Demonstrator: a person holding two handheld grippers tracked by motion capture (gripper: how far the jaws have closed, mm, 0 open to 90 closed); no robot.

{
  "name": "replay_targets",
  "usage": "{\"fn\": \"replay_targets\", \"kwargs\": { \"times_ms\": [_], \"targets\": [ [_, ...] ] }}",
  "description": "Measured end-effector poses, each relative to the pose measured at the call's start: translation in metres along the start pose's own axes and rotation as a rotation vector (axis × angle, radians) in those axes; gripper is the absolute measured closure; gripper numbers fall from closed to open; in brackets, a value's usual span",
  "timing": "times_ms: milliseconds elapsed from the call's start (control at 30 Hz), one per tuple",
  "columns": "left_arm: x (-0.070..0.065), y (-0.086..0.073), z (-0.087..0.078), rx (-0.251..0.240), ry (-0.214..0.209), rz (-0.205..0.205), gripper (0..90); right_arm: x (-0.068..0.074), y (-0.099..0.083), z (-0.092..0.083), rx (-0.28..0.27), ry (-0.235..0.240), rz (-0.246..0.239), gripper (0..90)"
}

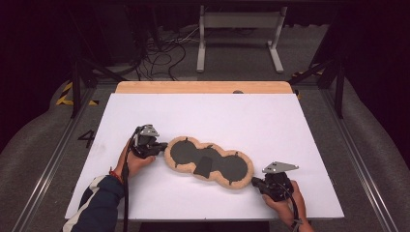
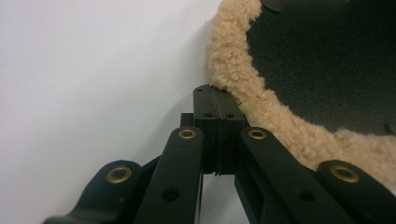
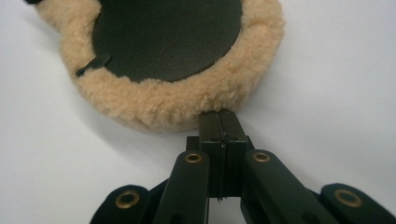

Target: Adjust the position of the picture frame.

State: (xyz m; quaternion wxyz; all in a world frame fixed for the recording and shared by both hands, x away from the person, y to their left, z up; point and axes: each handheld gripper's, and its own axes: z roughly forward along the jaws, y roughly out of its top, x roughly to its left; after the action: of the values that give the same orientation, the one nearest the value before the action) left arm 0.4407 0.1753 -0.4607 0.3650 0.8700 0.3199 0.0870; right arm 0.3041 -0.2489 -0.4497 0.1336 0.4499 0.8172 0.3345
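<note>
White surface (image 1: 203,116) spreads under everything, and on it lies the fleece-rimmed pad (image 1: 209,161), tan fluff around two dark round panels, stretched between the two claws. Left claw (image 1: 163,145) sits at the pad's left end, jaws pressed together, tips right against the fluffy rim (image 2: 233,70). Right claw (image 1: 254,182) sits at the opposite end, jaws also pressed together, tips nudging the fleece edge (image 3: 177,100). Nothing visibly pinched in either.
</note>
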Motion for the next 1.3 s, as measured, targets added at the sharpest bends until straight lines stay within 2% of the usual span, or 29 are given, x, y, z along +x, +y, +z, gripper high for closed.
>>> {"fn": "replay_targets", "kwargs": {
  "times_ms": [67,200,300,433,467,500,533,567,700,767,867,1033,1200,1300],
  "targets": [
    [-0.001,-0.001,-0.001,0.002,-0.018,-0.007,89.9,-0.004,0.002,0.001,-0.004,-0.015,0.010,90.0],
    [-0.009,-0.003,-0.002,0.005,-0.012,0.007,89.9,-0.016,0.007,0.005,-0.015,-0.057,0.021,90.0],
    [-0.013,-0.004,-0.003,0.008,-0.003,0.021,89.9,-0.022,0.010,0.007,-0.022,-0.067,0.013,90.0],
    [-0.018,-0.005,-0.003,0.008,-0.013,0.010,89.9,-0.032,0.015,0.010,-0.027,-0.077,0.027,90.0],
    [-0.018,-0.005,-0.004,0.010,-0.010,0.021,89.9,-0.034,0.016,0.010,-0.027,-0.074,0.038,90.0],
    [-0.020,-0.005,-0.003,0.006,-0.002,0.009,89.9,-0.036,0.016,0.011,-0.026,-0.075,0.035,90.0],
    [-0.021,-0.006,-0.003,0.005,0.001,0.019,89.9,-0.038,0.017,0.011,-0.028,-0.076,0.026,90.0],
    [-0.022,-0.006,-0.003,0.002,0.001,0.012,89.9,-0.039,0.018,0.012,-0.029,-0.075,0.026,90.0],
    [-0.024,-0.006,-0.004,0.005,0.008,0.023,89.9,-0.041,0.018,0.012,-0.030,-0.072,0.016,90.0],
    [-0.026,-0.007,-0.004,0.002,0.014,0.007,89.9,-0.043,0.019,0.013,-0.034,-0.082,0.015,90.0],
    [-0.026,-0.007,-0.004,0.001,0.013,0.025,89.9,-0.045,0.022,0.015,-0.036,-0.093,0.016,90.0],
    [-0.027,-0.007,-0.004,0.001,0.015,0.027,89.7,-0.048,0.022,0.016,-0.042,-0.081,0.022,90.0],
    [-0.028,-0.008,-0.003,-0.009,0.023,0.004,89.6,-0.046,0.022,0.016,-0.037,-0.093,0.004,90.0],
    [-0.027,-0.008,-0.002,-0.015,0.028,0.009,89.0,-0.047,0.022,0.016,-0.041,-0.090,-0.002,90.0]
  ]
}}
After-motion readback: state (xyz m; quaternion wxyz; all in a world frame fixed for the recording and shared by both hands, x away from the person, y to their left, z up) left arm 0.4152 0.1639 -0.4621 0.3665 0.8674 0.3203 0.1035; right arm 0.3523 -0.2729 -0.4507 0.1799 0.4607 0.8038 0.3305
